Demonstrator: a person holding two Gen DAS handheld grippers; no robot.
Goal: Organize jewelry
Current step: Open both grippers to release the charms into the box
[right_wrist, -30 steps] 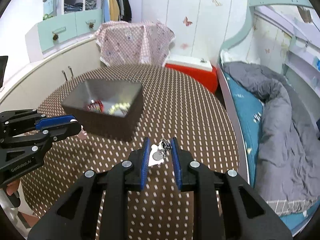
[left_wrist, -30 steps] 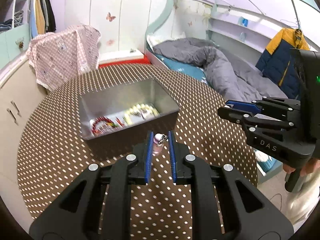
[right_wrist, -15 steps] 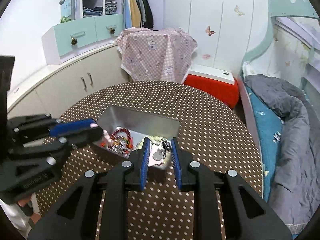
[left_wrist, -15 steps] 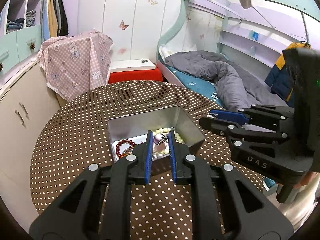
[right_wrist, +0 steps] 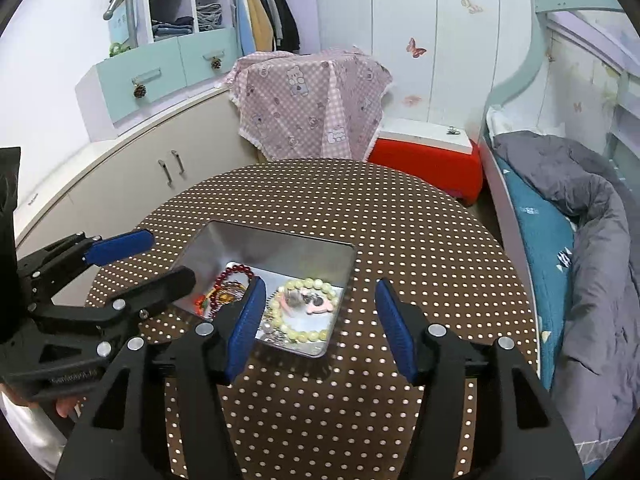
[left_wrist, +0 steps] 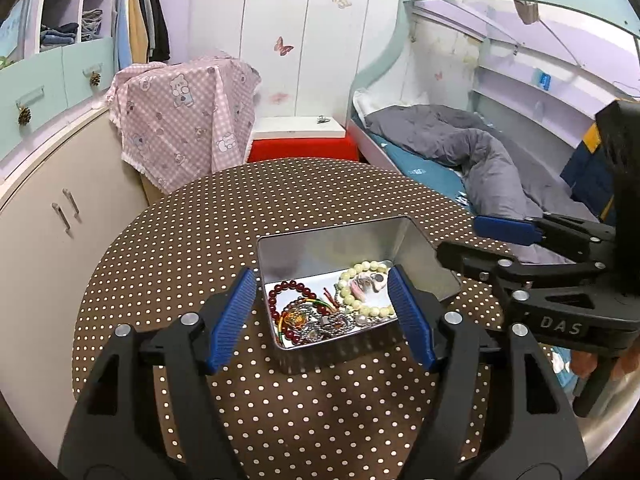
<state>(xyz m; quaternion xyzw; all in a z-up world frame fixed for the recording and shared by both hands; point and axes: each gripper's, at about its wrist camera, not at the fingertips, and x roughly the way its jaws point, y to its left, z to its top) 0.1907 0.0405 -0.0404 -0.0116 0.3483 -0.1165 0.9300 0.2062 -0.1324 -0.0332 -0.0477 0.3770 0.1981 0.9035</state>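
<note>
A metal tin (left_wrist: 424, 256) (right_wrist: 280, 240) sits on the brown dotted round table (left_wrist: 192, 240) (right_wrist: 420, 232). Inside lie a red bead bracelet (left_wrist: 280, 292) (right_wrist: 236, 270), a cream bead bracelet (left_wrist: 360, 304) (right_wrist: 300, 328), chains, and two pink keychain pieces (left_wrist: 366, 282) (right_wrist: 306, 300) within the cream bracelet. My left gripper (left_wrist: 322, 318) is open and empty above the tin's near side. My right gripper (right_wrist: 320, 328) is open and empty above the tin; it also shows in the left wrist view (left_wrist: 480, 244).
A pink checked cloth (left_wrist: 184, 120) (right_wrist: 312, 100) covers something behind the table. A red box with a white lid (right_wrist: 428, 152) stands beside a bed with a grey duvet (left_wrist: 460, 148). Beige cabinets (right_wrist: 132, 176) curve along the left.
Both grippers opened and let go of their pink keychain pieces, which now lie in the tin. Both grippers rose and drew back above the tin.
</note>
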